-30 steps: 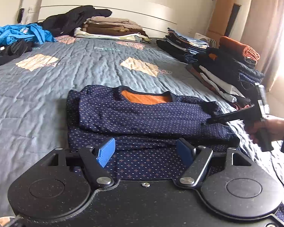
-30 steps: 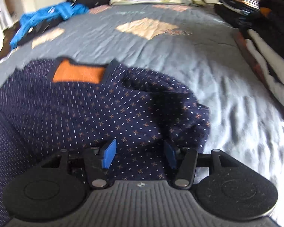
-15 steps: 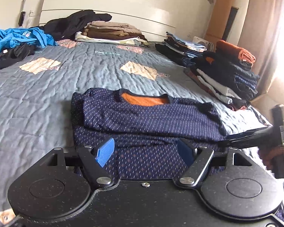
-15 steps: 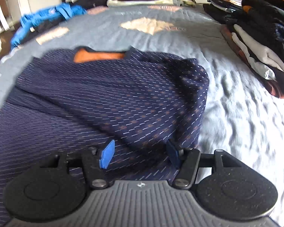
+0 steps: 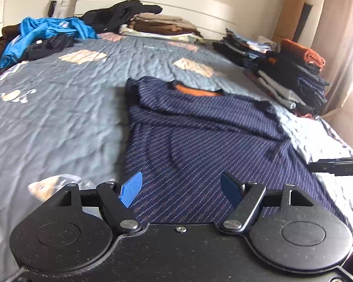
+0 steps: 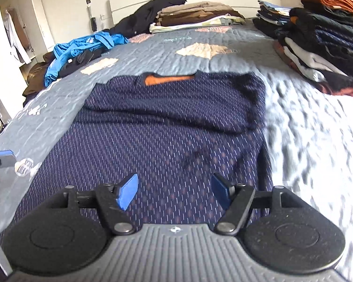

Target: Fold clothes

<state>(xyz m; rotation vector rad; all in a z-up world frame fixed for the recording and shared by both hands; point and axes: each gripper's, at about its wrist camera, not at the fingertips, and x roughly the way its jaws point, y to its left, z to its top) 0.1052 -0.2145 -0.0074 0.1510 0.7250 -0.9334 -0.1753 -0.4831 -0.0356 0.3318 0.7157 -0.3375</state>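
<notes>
Bed: the grey quilt [image 6: 306, 129] carries everything; there is bare room on both sides of the work, so the fold can be made flat where it lies.
Stacks: folded piles [image 6: 322, 47] sit along the right edge and by the headboard [image 5: 160, 27]; a loose blue top [image 5: 49, 33] lies far left. I judge the right-hand pile the likely home for this piece.
Sweater: the navy dotted sweater [image 6: 167, 127] lies mid-bed, collar away from the cameras, its sleeves already turned in across the chest; the plain lower body stretches toward the grippers.
Step in hand: by my reading, taking the bottom hem to bring it up to the collar.
Left gripper [image 5: 181, 188]: released, nothing between the blue pads, over the sweater's near left part.
Right gripper [image 6: 174, 191]: jaws have just been opening; they stand apart over the cloth, not pinching it.
How to do it well: catch both hem corners evenly, only the hem layers, lift together, lay the edge square below the collar without dragging the sleeves loose.
</notes>
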